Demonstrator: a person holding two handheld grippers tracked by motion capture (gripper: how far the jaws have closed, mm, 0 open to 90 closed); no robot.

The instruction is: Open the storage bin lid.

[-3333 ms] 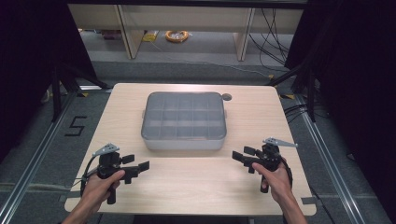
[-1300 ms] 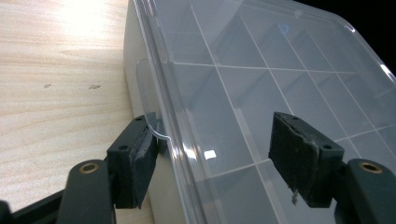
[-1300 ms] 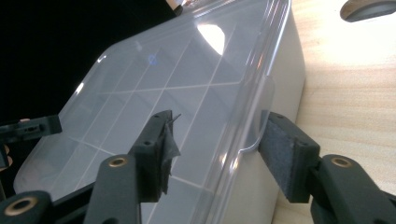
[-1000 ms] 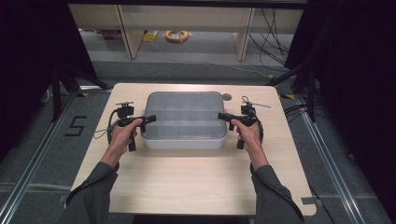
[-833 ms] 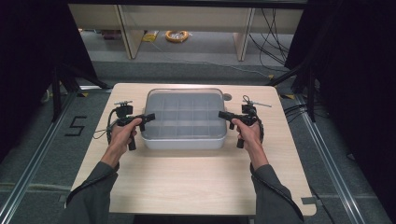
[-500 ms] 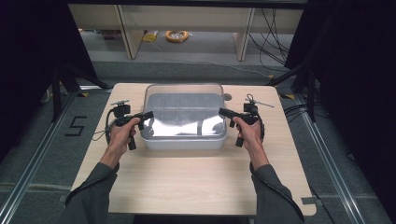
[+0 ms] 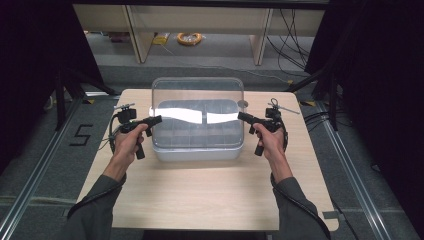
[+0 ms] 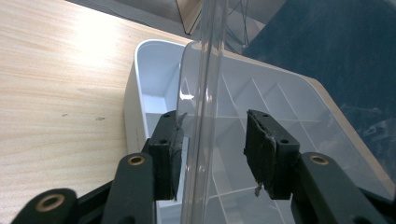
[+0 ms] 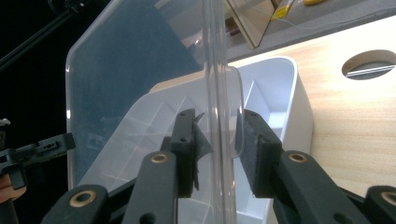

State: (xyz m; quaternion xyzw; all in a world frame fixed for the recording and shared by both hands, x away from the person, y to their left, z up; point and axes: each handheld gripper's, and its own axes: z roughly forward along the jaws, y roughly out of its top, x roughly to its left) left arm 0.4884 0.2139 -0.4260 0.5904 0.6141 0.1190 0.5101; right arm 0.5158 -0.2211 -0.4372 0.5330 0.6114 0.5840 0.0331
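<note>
While lid now swung up near vertical over organizer box (was flat), left gripper and right gripper straddle its side edges, jaws not clamped; compartments look empty.

A bright glare band on the clear lid hides the box compartments behind it. The lid's top edge is cut off in both gripper views. The yellow thing on the floor beyond the table is too small to tell.

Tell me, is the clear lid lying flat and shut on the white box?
No, the clear lid stands raised above the white box.
</note>
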